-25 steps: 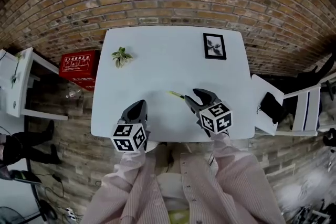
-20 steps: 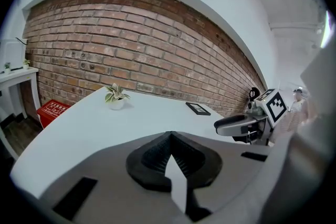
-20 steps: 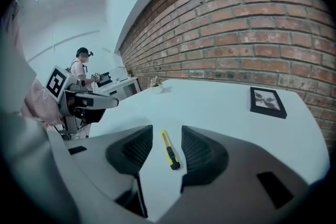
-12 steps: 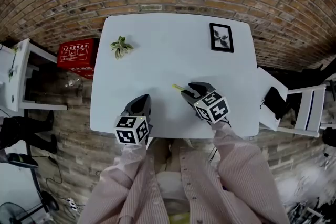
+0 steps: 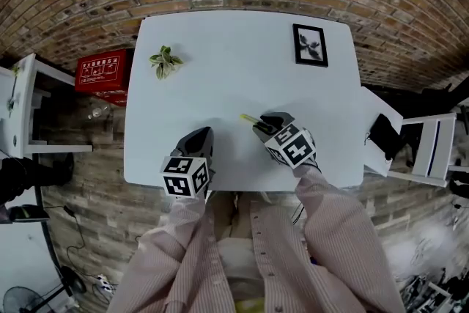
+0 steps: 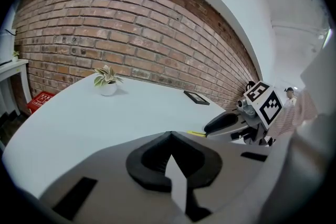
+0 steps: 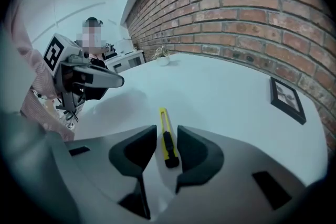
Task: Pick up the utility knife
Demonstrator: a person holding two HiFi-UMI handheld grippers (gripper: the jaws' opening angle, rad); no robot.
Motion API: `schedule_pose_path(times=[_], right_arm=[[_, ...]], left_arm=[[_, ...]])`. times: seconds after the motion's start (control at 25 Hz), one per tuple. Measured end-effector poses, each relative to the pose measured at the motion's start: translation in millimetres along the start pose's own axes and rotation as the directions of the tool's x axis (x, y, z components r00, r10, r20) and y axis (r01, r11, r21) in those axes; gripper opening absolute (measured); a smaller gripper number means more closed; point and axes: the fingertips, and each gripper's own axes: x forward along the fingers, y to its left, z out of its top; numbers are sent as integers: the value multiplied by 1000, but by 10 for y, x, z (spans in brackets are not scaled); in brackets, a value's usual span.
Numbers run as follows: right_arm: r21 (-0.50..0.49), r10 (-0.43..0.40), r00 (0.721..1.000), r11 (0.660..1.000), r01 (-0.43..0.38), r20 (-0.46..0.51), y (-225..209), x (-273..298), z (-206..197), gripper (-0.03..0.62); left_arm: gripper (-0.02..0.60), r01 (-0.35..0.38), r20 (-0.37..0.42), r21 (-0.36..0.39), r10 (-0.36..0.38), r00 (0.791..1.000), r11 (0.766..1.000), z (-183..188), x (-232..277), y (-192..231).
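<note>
Head view: a person's sleeves reach over the near edge of a white table [image 5: 234, 77] set against a brick wall. White print on the red box [image 5: 102, 75] on the floor at left is too small to read. The only other markings are black-and-white squares on each gripper's cube. The yellow-and-black utility knife [image 7: 166, 139] lies flat on the tabletop, near the near edge and right of centre. The right gripper [image 5: 262, 122] straddles its black end; the jaws have just been closing, but a sliver of table shows on either side of the knife. The left gripper [image 6: 169, 136], jaws together on nothing, is off to the left. A framed picture [image 5: 310, 45] and a potted plant [image 5: 164, 61] stand farther back.
</note>
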Motion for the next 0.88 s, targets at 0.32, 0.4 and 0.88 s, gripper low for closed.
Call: schedule_pose_path(times=[0.32,0.4,0.88], right_arm=[[-68,-32,999,997,29,-41,-9,22,-21,81],[-78,-34,998,996,30,-46,-9,25,-26,75],[-20,-53,997,998,55,49,13,-57,91,66]], left_arm=[[-8,12,-4,3,-12,1000,1000,32,46,-6],[-8,12,-2,3,-12,1000,1000,44,49,1],[-9,46,36,56,-49,998,997,124,0,-107]])
